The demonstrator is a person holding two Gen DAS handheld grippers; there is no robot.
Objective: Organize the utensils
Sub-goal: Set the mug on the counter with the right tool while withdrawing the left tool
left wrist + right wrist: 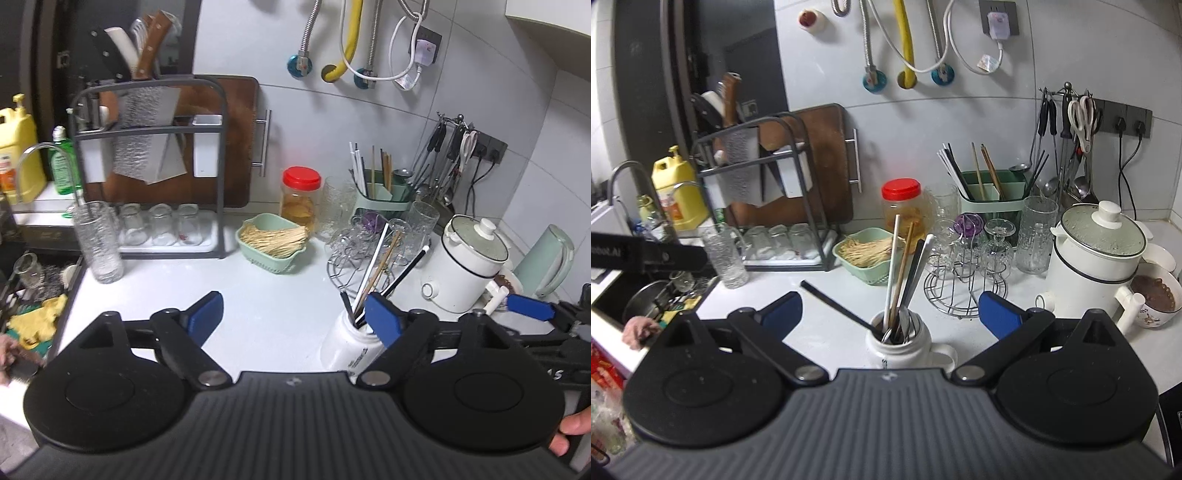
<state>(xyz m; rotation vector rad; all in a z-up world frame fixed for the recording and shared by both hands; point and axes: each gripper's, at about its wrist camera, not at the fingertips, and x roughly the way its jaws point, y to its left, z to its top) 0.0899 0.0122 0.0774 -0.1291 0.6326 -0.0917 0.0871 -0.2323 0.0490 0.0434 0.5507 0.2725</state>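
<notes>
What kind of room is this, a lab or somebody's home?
Most likely a home kitchen: a knife rack beside a sink tap, a white cooking pot, and a white jar of chopsticks on the counter.

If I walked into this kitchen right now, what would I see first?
Probably the white mug at the front of the counter, stuffed with chopsticks sticking up. The right gripper is open around it without touching. Behind it, a jar with a bright red lid stands by the wall, with a green basket of thin sticks in front.
</notes>
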